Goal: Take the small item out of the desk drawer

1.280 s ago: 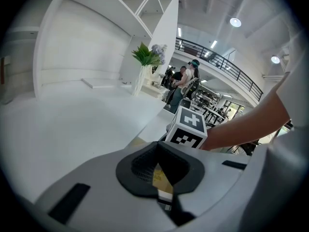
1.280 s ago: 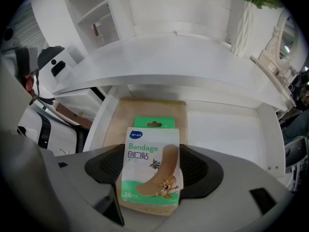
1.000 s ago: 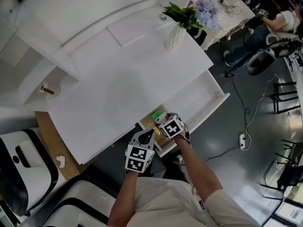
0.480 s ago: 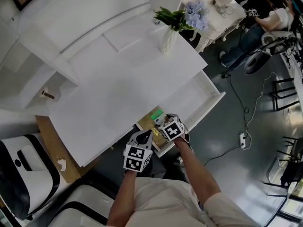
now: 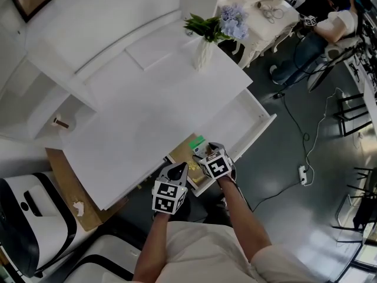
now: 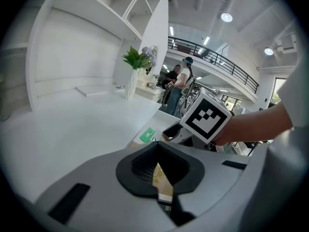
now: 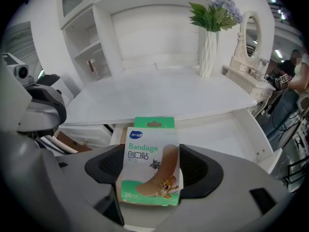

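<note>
A green and white bandage box [image 7: 149, 161] stands upright between the pads of my right gripper [image 7: 150, 170], which is shut on it. In the head view that box [image 5: 197, 142] shows over the left end of the open white desk drawer [image 5: 266, 121], just ahead of my right gripper [image 5: 202, 152]. My left gripper [image 5: 178, 172] hangs beside it at the drawer's front left corner. In the left gripper view my left gripper [image 6: 161, 175] has its pads together, with only a sliver of gold-patterned card showing between them.
The white desk top [image 5: 147, 111] carries a vase of flowers [image 5: 203, 46] at its far right corner. Brown card [image 5: 184, 157] lies in the drawer's left end. A white and black machine [image 5: 23, 211] stands at lower left. A power strip [image 5: 303, 174] lies on the floor; a person [image 5: 330, 25] sits far right.
The head view has drifted a little, so the desk sits further left. Both grippers stay at the drawer's front left corner, the right one still shut on the box.
</note>
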A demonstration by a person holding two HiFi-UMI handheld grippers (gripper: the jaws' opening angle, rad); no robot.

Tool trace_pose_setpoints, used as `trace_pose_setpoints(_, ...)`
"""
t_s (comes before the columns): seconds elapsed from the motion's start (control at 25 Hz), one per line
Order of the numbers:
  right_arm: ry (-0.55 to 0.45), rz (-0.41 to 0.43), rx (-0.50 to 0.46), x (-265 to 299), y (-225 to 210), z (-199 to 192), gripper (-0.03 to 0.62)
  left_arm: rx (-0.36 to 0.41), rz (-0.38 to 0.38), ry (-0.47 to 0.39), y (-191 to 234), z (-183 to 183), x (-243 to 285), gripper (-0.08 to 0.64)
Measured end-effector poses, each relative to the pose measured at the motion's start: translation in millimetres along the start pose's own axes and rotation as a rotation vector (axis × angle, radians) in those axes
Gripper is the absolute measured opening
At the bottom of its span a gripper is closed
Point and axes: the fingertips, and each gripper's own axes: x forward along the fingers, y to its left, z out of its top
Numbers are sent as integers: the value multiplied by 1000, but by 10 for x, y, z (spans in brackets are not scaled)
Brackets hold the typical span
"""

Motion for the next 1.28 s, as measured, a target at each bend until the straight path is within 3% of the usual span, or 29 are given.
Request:
trace_pose_setpoints(0.64, -155, -26, 88, -466, 29, 72, 368, 4, 40, -13, -47, 89, -39, 15)
trace_pose_setpoints(0.92, -247, -16, 130, -620, 153, 89, 368, -43, 66, -14, -8, 44, -61, 15)
trace_pose_setpoints(1.28, -286, 7, 110, -915, 170, 15, 368, -134, 121, -32, -145, -36, -148, 15)
